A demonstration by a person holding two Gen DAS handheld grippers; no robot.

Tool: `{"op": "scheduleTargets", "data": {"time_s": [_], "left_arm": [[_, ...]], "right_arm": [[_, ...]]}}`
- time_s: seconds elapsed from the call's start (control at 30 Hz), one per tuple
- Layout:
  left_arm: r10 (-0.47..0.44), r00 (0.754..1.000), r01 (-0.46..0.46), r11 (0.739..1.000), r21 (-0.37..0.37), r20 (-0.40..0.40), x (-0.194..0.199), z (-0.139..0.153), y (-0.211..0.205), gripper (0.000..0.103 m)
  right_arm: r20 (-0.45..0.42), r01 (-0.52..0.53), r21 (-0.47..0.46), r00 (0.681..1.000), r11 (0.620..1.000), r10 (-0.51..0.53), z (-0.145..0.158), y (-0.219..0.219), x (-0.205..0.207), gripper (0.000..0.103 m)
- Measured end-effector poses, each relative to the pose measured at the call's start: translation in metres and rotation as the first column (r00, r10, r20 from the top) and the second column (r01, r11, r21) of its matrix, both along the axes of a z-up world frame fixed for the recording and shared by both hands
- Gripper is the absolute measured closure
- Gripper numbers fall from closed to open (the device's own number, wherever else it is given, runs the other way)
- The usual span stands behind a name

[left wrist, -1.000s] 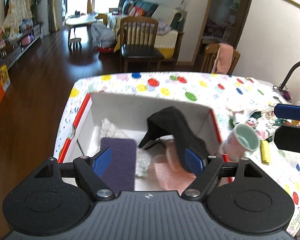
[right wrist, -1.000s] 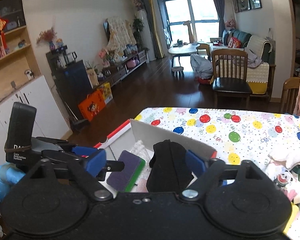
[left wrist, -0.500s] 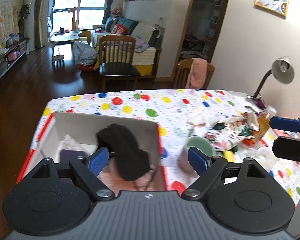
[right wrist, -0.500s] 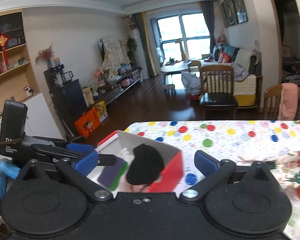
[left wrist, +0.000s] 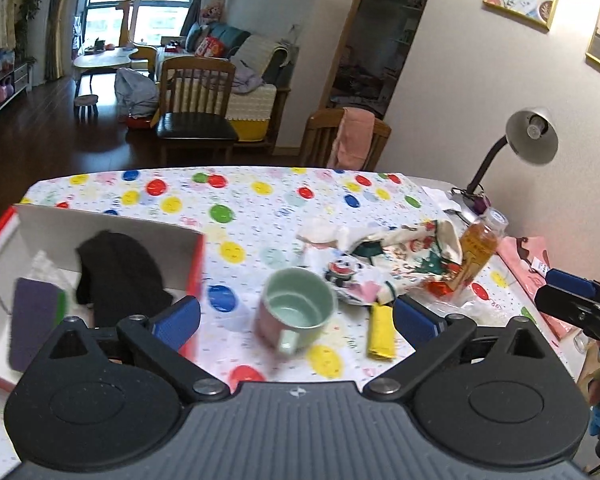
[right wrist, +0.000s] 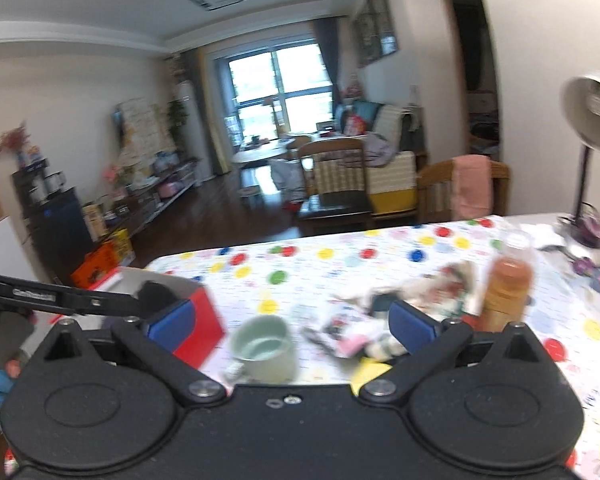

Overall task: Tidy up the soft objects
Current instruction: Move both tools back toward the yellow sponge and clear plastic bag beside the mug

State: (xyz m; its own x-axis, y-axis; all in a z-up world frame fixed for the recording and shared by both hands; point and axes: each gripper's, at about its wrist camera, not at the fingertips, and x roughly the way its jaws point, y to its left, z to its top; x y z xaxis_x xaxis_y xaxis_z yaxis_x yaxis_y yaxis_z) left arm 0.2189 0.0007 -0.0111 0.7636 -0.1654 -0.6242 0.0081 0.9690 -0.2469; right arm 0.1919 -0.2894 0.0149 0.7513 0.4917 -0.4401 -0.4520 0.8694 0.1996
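Left wrist view. Looked down along the left hand-held gripper (left wrist: 298, 316), with jaws spread wide, just opened further and clamped on nothing. Framed the cup (left wrist: 300, 308) between the blue pads without touching it. Found the box (left wrist: 100, 224) at the left edge, already loaded with a black cloth (left wrist: 116, 272) slumped against its far wall and a purple sponge (left wrist: 32, 316) lying flat beside it. Probably gathered there because soft things belong in it. Left loose on the table (left wrist: 260, 200), well apart from the box: a crumpled heap of patterned cloths (left wrist: 400, 256), likely the next soft thing to collect. Lay just beside the heap: a yellow piece (left wrist: 380, 332) and an upright bottle (left wrist: 480, 248). Caught the right hand-held gripper (left wrist: 572, 292) at the right edge.

Right wrist view, blurred. Showed the right hand-held gripper (right wrist: 292, 322) likewise parted, having just been opening, with nothing held. Pointed toward the cup (right wrist: 264, 352) and the patterned cloths (right wrist: 380, 320) beyond its right pad. Glimpsed the red corner of the box (right wrist: 204, 328) behind the left pad.

Covered the table with a white cloth dotted in bright colours. Stood a lamp (left wrist: 530, 136) at the far right corner, by the wall. Set a chair (left wrist: 196, 96) on dark wood floor beyond the table, and hung a pink towel (left wrist: 352, 136) over a second chair back. Opened onto a living room with a sofa, a low round table and a tall bright window.
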Motion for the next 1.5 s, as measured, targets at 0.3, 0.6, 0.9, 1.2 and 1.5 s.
{"op": "scheduleTargets", "data": {"time_s": [0.3, 0.6, 0.9, 1.2, 1.5], "left_arm": [[-0.054, 0.999, 0.054, 0.998, 0.035, 0.002, 0.026, -0.019, -0.073, 0.000], [-0.115, 0.993, 0.115, 0.993, -0.026, -0.024, 0.053, -0.049, -0.132, 0.000], [-0.137, 0.991, 0.136, 0.987, 0.086, 0.000, 0.079, -0.078, -0.181, 0.000], [-0.106, 0.993, 0.113, 0.981, 0.157, -0.057, 0.109, -0.116, -0.206, 0.000], [-0.086, 0.986, 0.110, 0.980, 0.165, -0.145, 0.133, -0.155, -0.212, 0.000]], "right_arm": [[0.020, 0.153, 0.086, 0.988, 0.985, -0.155, -0.031, -0.083, 0.017, 0.000], [-0.072, 0.184, -0.053, 0.980, 0.982, -0.187, -0.067, -0.126, 0.051, 0.000], [-0.141, 0.204, -0.109, 0.965, 0.973, -0.219, -0.100, -0.150, 0.089, 0.000], [-0.229, 0.185, -0.154, 0.949, 0.970, -0.218, -0.131, -0.150, 0.130, 0.007], [-0.294, 0.155, -0.169, 0.935, 0.973, -0.200, -0.150, -0.142, 0.154, 0.026]]}}
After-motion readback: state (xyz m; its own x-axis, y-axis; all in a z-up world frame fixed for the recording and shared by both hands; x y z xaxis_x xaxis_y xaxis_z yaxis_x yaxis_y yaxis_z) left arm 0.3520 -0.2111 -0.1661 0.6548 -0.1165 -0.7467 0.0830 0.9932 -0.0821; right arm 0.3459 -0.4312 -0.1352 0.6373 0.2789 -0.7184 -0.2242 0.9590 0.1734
